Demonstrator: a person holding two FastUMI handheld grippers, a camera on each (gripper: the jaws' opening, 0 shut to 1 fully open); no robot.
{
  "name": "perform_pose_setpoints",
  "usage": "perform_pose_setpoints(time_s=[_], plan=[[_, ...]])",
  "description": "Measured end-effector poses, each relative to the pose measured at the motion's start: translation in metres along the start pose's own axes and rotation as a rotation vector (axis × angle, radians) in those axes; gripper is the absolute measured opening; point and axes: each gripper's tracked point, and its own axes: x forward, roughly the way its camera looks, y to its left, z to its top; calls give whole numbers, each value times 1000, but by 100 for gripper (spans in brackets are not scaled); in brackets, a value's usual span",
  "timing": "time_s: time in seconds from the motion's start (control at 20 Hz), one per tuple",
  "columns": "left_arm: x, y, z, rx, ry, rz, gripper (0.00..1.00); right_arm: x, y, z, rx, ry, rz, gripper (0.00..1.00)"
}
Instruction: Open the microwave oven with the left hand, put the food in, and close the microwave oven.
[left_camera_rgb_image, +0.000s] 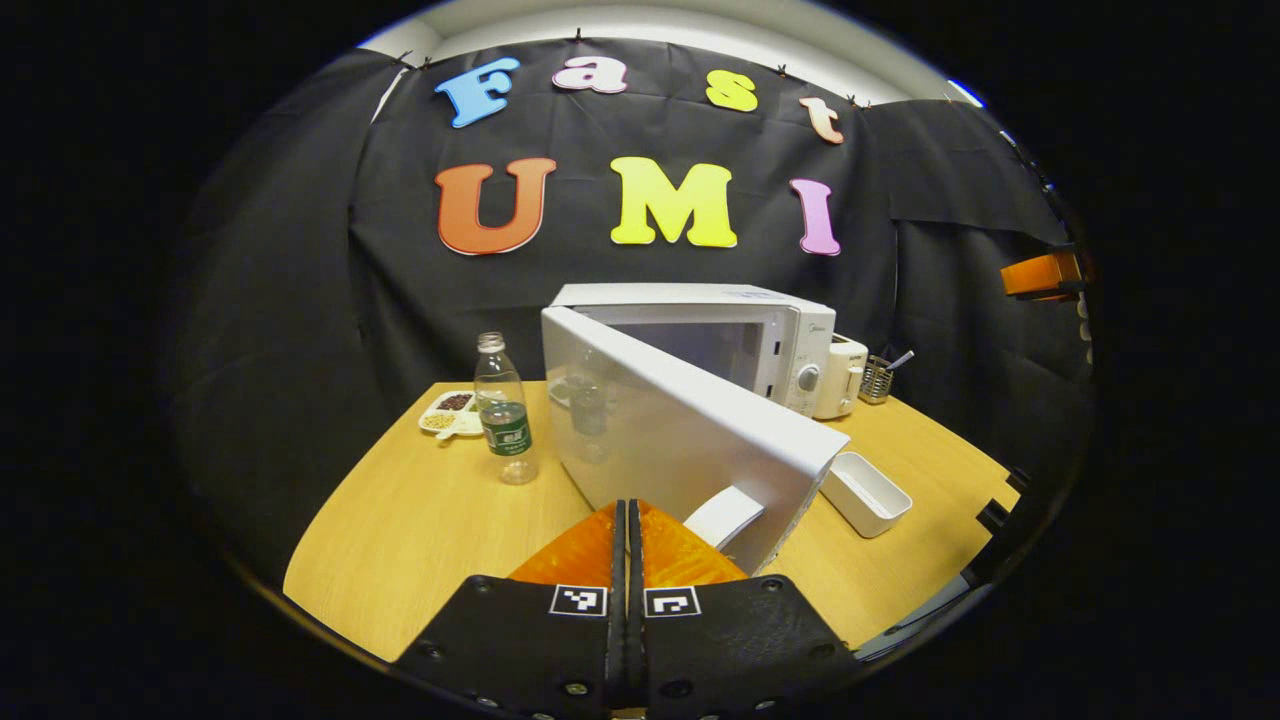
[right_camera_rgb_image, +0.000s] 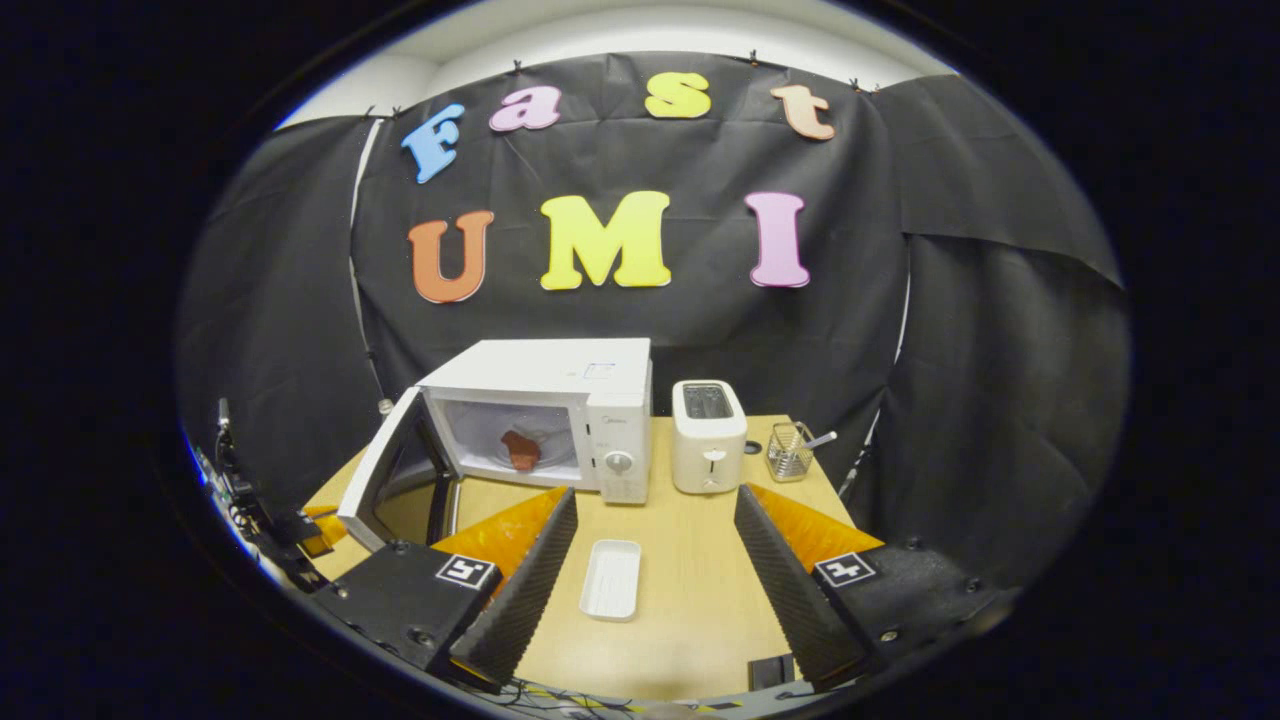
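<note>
Closed left gripper (left_camera_rgb_image: 627, 530) nears the open door (left_camera_rgb_image: 680, 440); right gripper (right_camera_rgb_image: 648, 545) gapes empty; food (right_camera_rgb_image: 521, 450) inside microwave (right_camera_rgb_image: 560, 420), closing remains.

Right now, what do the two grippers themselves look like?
Left gripper: black bolted body carrying two square black-and-white markers, fingers wedge-shaped. Right gripper: the same black bolted body, one square marker per side, wedge fingers with ribbed inner pads.

The white microwave (right_camera_rgb_image: 560, 420) stands upright at the back of the table (right_camera_rgb_image: 690, 590), its control panel with a round dial on its right side. Its door (right_camera_rgb_image: 385, 480) hangs wide open on the left hinge. Inside the lit cavity lies the food (right_camera_rgb_image: 521, 450), a reddish-brown piece, near the middle.
</note>
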Motion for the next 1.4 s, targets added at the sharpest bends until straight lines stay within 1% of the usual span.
perform_pose_setpoints(time_s=[0.1,0.15,0.2,0.45,0.65,0.85,1.0,1.2,1.4], plan=[[14,-20,6,0,4,-24,0,5,-14,0,9,6,1,100],[21,-30,10,3,4,-34,0,7,-20,0,12,8,1,91],[29,-39,12,8,5,-43,0,11,-28,1,12,10,-2,100],[71,-82,29,33,7,-79,0,34,-66,9,17,19,1,100],[102,-113,38,55,11,-83,0,58,-94,22,41,10,16,100],[140,-134,43,61,22,-76,0,81,-119,26,54,27,19,100],[170,-146,54,69,26,-76,0,87,-128,25,41,48,29,100],[207,-155,68,79,16,-58,0,90,-133,29,37,36,52,100],[229,-160,75,66,8,-41,0,90,-136,24,36,48,65,100]])
